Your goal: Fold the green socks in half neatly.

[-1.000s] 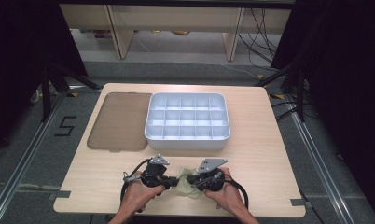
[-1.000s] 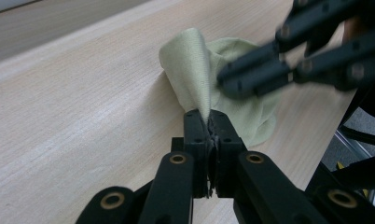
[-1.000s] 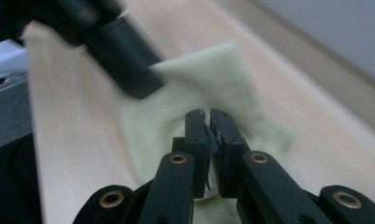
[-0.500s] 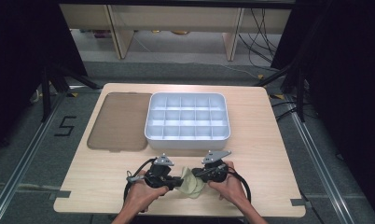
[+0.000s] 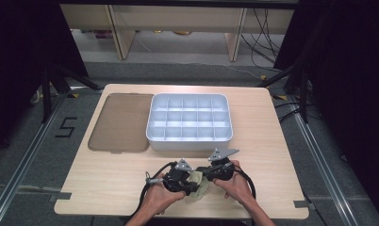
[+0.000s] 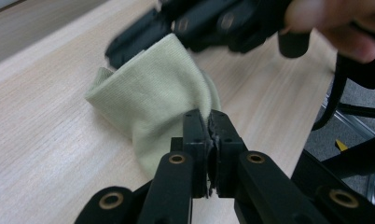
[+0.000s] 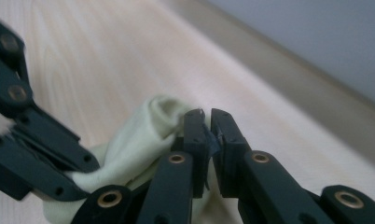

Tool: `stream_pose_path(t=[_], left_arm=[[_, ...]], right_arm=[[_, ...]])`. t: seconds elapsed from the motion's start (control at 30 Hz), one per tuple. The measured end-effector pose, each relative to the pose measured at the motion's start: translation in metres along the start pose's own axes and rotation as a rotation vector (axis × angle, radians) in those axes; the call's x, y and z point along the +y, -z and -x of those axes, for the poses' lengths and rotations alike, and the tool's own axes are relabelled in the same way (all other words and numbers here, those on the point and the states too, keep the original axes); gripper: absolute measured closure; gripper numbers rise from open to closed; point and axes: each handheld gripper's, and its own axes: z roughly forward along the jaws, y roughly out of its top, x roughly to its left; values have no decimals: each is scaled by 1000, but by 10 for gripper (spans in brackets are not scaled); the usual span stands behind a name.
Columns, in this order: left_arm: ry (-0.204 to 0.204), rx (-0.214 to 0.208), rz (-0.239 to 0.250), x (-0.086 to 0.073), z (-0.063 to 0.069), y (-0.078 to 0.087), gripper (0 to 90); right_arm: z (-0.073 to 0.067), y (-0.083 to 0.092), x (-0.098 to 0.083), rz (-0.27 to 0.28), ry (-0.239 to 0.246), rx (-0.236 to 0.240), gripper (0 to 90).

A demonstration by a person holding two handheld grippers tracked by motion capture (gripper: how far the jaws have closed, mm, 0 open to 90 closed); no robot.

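Observation:
A pale green cloth lies bunched near the table's front edge, between my two grippers. My left gripper points right at it; in the left gripper view its jaws are shut, pinching an edge of the cloth. My right gripper points left from the other side. Its jaws are also shut, with a fold of the cloth at their tips. The left gripper's black linkage crosses the right gripper view at the left.
A white tray with several empty compartments stands mid-table. Its brown translucent lid lies flat to its left. The table's front edge runs just below the hands. Black cables trail from both grippers.
Both hands have slid a little to the right along the front of the table, taking the cloth with them. The jaws stay shut.

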Motion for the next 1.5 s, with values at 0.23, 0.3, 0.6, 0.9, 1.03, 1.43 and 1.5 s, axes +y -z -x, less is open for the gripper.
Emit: stream_pose_path(t=[0.23, 0.3, 0.6, 0.9, 1.03, 1.43, 1.5], left_arm=[[-1, 4, -9, 0, -1, -8, 855], [4, 6, -9, 0, 0, -9, 855], [1, 3, -11, 0, 0, -10, 835], [11, -34, 77, 6, 2, 8, 679], [32, -48, 118, 5, -5, 29, 658], [-49, -64, 1, -7, 9, -7, 741], [-61, -60, -12, -10, 9, -13, 753]], right_arm=[[-6, 35, 11, 81, -2, -7, 850], [-9, 38, 12, 84, 35, 1, 850], [-17, 26, 4, 7, 69, 16, 851], [-12, 19, -3, -49, 60, 2, 852], [-11, 19, -4, -47, 64, 0, 852], [-10, 20, -6, -63, 62, 2, 848], [-10, 20, -6, -67, 64, 1, 847]])
